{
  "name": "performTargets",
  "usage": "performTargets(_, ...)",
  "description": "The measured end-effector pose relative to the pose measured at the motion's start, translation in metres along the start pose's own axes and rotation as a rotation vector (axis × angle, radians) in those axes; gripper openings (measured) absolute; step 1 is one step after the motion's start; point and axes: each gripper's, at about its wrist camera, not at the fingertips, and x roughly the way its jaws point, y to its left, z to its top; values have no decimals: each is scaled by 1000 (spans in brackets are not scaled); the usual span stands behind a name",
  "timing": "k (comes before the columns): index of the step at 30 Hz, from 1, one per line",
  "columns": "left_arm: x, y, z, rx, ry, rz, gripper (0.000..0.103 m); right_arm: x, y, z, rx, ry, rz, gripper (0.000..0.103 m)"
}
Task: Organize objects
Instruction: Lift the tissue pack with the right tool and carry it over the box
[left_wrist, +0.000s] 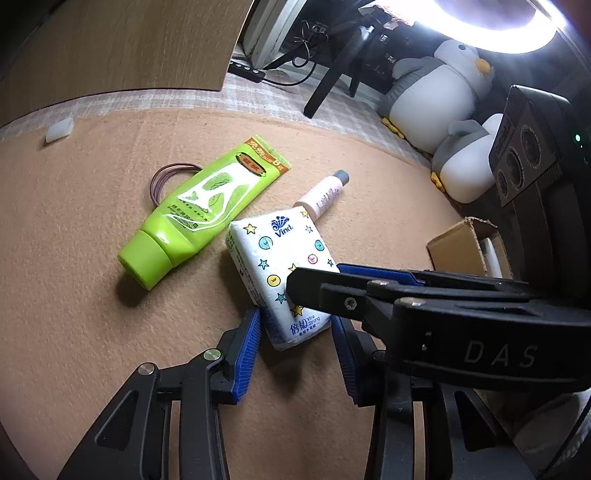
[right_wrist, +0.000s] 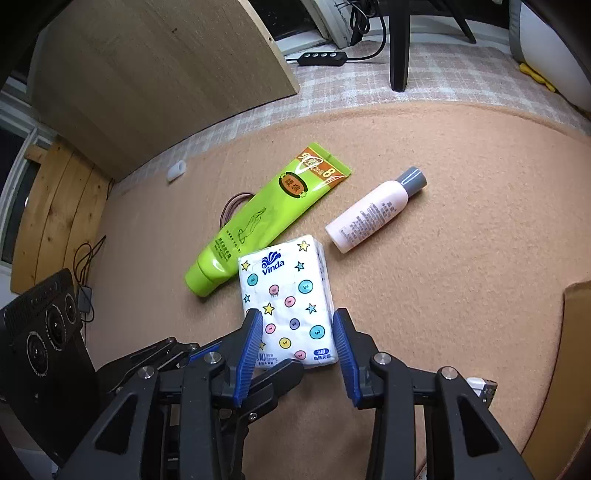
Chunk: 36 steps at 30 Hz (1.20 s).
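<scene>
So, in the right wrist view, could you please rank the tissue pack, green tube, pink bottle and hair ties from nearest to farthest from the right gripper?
1. tissue pack, between the right gripper's fingers.
2. green tube, behind-left.
3. pink bottle and hair ties: too close to call, bottle right, ties left.

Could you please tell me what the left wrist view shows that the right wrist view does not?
Only the left wrist view shows the two penguin plush toys, the ring light and the open cardboard box. Only the right wrist view shows the wooden plank wall. Both share the tissue pack, green tube, pink bottle and hair ties.
</scene>
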Motion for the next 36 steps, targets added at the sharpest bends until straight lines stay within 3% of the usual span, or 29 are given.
performTargets(10,-24,-26,-6,32,-48,-9,43,-20,3,-16,-6,-40,11,36)
performTargets(20,-45,-99,-6,148,-103,-73,43,-88,-9,-36,-19,-165,0,36)
performTargets(36,12,-234,-18,305,-45,-190,43,-179,-109,-74,108,-288,-113,36)
